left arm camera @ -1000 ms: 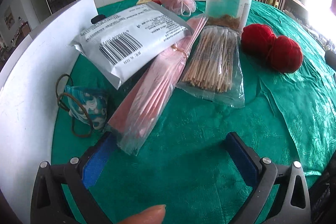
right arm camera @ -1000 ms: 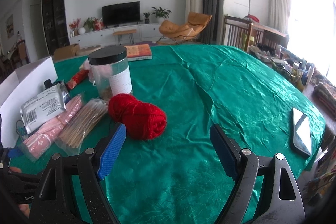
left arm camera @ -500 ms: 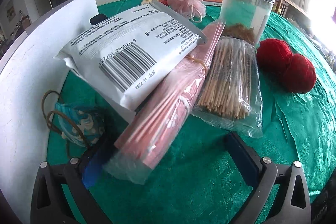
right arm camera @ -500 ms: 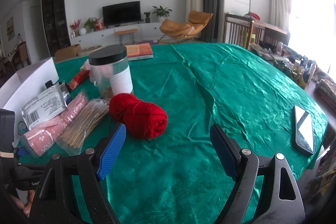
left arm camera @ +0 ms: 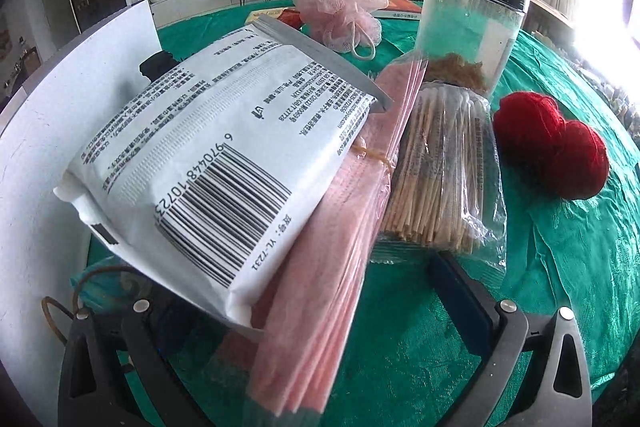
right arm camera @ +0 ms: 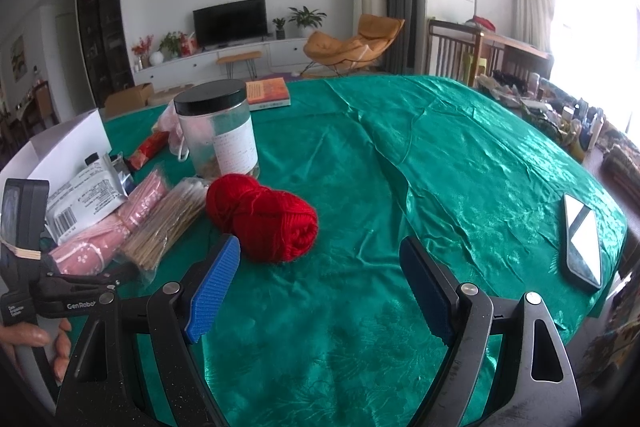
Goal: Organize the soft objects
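Observation:
My left gripper [left arm camera: 304, 307] is open, and the near end of a pink soft pack in a clear bag [left arm camera: 320, 291] lies between its fingers. A white barcode packet [left arm camera: 208, 155] rests on the pink pack and hides the left finger. A bag of cotton swabs [left arm camera: 440, 179] lies just right of them. Farther right sits a red yarn ball [left arm camera: 552, 147]. In the right wrist view, my right gripper [right arm camera: 320, 287] hovers open and empty just short of the red yarn ball [right arm camera: 264, 219]. The pink pack [right arm camera: 108, 239] and white packet [right arm camera: 80, 199] lie to the left.
A black-lidded clear jar [left arm camera: 468, 31] and a pink bath pouf [left arm camera: 344, 11] stand behind the packs. An open white box [left arm camera: 40, 147] walls the left side, with a blue patterned pouch [left arm camera: 100, 287] beside it. A phone [right arm camera: 582, 247] lies at the right, a book [right arm camera: 268, 93] at the back.
My left gripper has moved forward, so the pink pack's end now sits between its fingers and the white packet fills the view. The right gripper has barely moved.

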### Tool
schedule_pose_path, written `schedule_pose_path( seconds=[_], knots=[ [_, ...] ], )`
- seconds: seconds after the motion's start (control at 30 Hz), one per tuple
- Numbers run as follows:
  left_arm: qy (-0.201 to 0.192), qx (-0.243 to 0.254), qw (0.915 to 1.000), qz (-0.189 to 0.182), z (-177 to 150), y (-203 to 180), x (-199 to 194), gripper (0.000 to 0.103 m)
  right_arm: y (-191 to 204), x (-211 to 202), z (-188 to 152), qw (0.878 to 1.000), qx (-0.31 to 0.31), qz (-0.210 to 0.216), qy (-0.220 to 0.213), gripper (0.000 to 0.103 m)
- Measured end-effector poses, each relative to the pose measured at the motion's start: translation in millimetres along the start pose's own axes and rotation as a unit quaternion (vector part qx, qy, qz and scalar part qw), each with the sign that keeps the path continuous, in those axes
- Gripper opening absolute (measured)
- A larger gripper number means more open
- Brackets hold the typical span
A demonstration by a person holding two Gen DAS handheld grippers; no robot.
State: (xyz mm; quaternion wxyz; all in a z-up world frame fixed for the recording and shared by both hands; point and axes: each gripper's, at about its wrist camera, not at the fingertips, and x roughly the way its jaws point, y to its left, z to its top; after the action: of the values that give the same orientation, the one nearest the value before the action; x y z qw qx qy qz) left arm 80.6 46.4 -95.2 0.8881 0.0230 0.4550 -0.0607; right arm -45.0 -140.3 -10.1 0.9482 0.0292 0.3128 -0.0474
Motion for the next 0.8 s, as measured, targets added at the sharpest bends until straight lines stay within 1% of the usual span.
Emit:
schedule_pose_path(
  seconds=[0.37,0.8],
  knots=[
    [0.000,0.000,1.0000,0.000,-1.0,-0.1,-0.6,0.103,-2.6,4.8,1.6,1.000,0.005,0.002,0.012,0.085],
    [0.000,0.000,1.0000,0.000,-1.1,-0.2,-0.7,0.103,-2.9,4.9,1.6,1.000,0.005,0.002,0.012,0.085]
  ],
)
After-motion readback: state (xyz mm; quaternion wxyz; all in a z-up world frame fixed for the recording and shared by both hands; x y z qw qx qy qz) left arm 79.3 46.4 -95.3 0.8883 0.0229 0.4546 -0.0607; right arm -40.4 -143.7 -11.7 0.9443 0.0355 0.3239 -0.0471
